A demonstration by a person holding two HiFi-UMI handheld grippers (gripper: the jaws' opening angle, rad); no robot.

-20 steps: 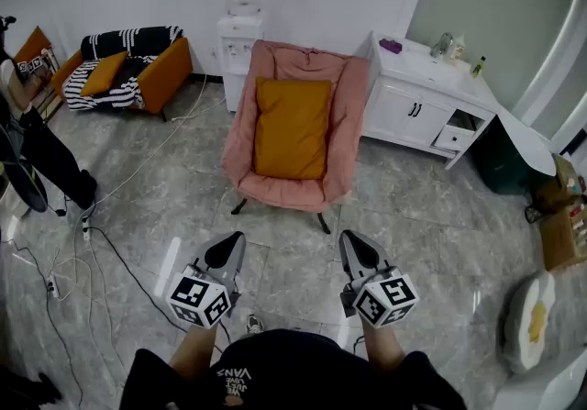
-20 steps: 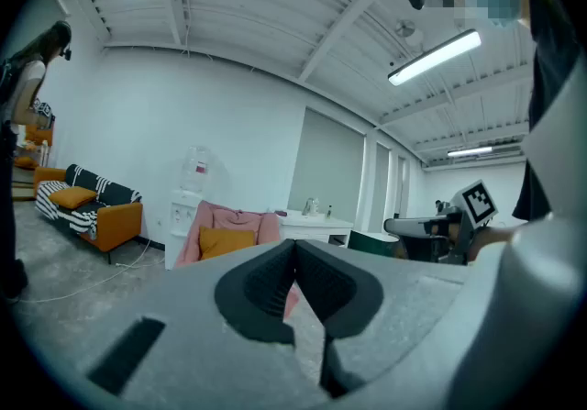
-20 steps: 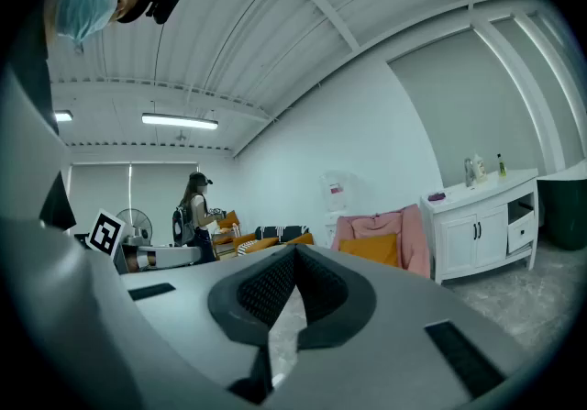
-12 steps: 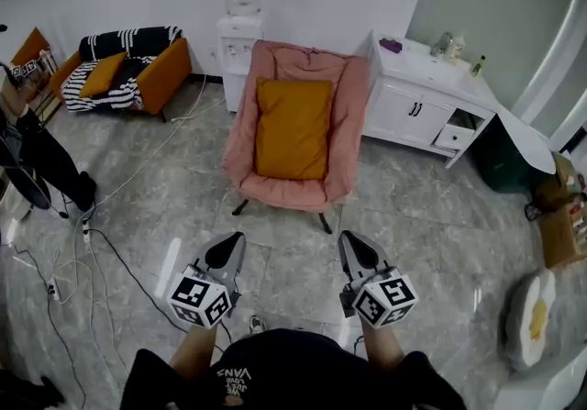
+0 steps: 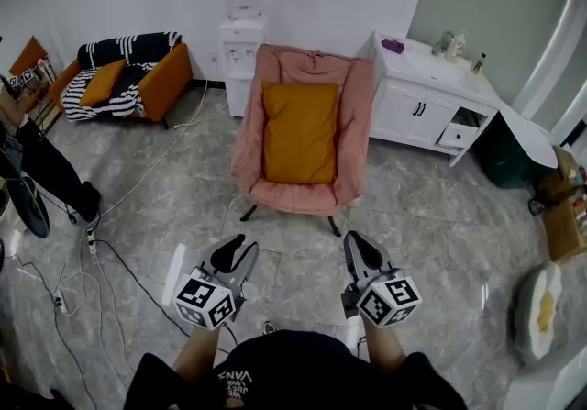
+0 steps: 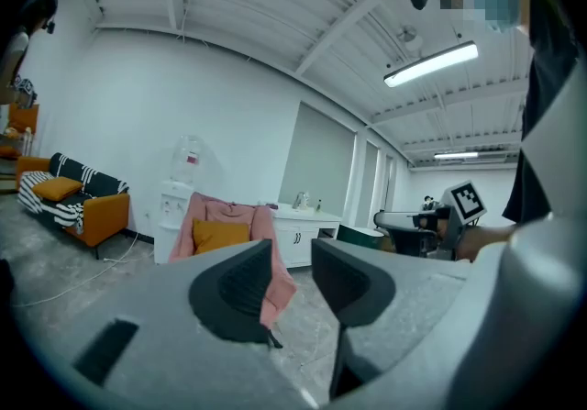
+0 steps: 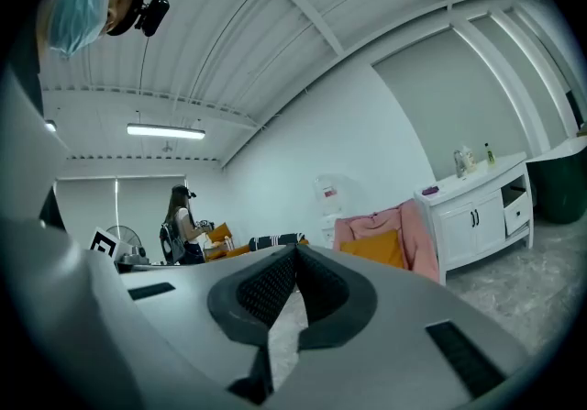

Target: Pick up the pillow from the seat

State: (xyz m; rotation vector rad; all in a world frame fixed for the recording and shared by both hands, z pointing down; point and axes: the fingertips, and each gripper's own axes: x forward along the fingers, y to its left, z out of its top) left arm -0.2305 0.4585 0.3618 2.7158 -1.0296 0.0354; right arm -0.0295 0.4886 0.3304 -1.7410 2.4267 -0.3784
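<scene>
An orange pillow (image 5: pixel 300 131) leans upright against the back of a pink padded chair (image 5: pixel 246 144) in the middle of the room. Both grippers hang low over the grey floor, well short of the chair. My left gripper (image 5: pixel 236 247) is open by a narrow gap with nothing between its jaws. My right gripper (image 5: pixel 359 243) is shut and empty. In the left gripper view the pillow (image 6: pixel 218 236) shows far off, just left of the left gripper (image 6: pixel 292 257). In the right gripper view the pillow (image 7: pixel 376 247) lies to the right of the right gripper (image 7: pixel 295 258).
A water dispenser (image 5: pixel 244 32) stands behind the chair and a white cabinet (image 5: pixel 426 96) to its right. An orange sofa (image 5: pixel 138 78) with a striped blanket is at the back left. A person (image 5: pixel 41 165) stands at the left. Cables (image 5: pixel 87 248) trail over the floor.
The chair and pillow sit slightly lower and further right in the head view. The left gripper's jaws now show a small gap. The right gripper looks the same.
</scene>
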